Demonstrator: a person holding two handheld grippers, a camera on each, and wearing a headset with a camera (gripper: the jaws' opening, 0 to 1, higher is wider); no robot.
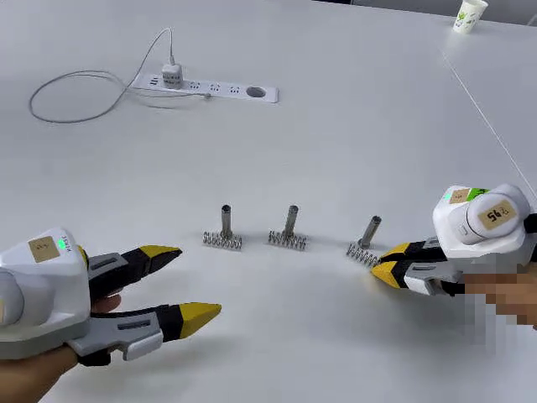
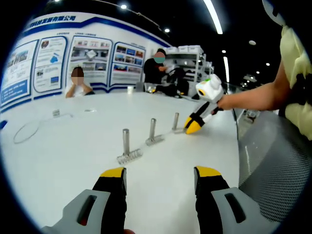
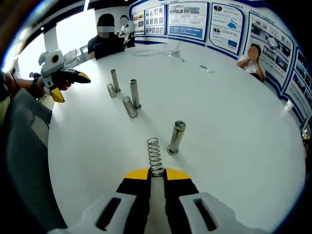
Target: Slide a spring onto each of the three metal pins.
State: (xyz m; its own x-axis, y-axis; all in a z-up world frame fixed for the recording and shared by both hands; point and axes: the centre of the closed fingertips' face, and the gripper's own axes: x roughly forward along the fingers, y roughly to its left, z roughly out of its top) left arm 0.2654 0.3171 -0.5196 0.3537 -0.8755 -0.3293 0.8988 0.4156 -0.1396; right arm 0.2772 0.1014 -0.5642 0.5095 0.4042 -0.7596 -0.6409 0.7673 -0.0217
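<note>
- The right gripper [image 3: 157, 173] is clenched on the near end of the held spring [image 3: 154, 153]. The spring lies flat on the desk [image 3: 234, 146] and runs straight ahead from the tips.
- The nearest pin [image 3: 175, 137] stands upright just ahead of that gripper and slightly to its right, beside the far end of the coil. The pin is bare.
- The left gripper [image 2: 161, 173] is released, its jaws wide apart with nothing between them. The row of pins is out in front of it.
- First ahead of it is the end pin [image 2: 126, 139], with the end spring [image 2: 129, 157] lying at its foot. Beyond those are the middle pin [image 2: 152, 129] and the middle spring [image 2: 155, 141], also not yet joined.
- The springs look like thin wire: light, bendy, and likely to flick out if pinched hard.
- Held by one end, the coil will probably droop. A grip across the coils nearer mid-length, with the open end left free, should line up better with the pin top.
- The pins look like smooth, stiff metal and may tip if pushed sideways, so the spring is best lowered straight down.
- A paper cup [image 1: 470, 15] stands well beyond the right gripper. I cannot tell what is in it.
</note>
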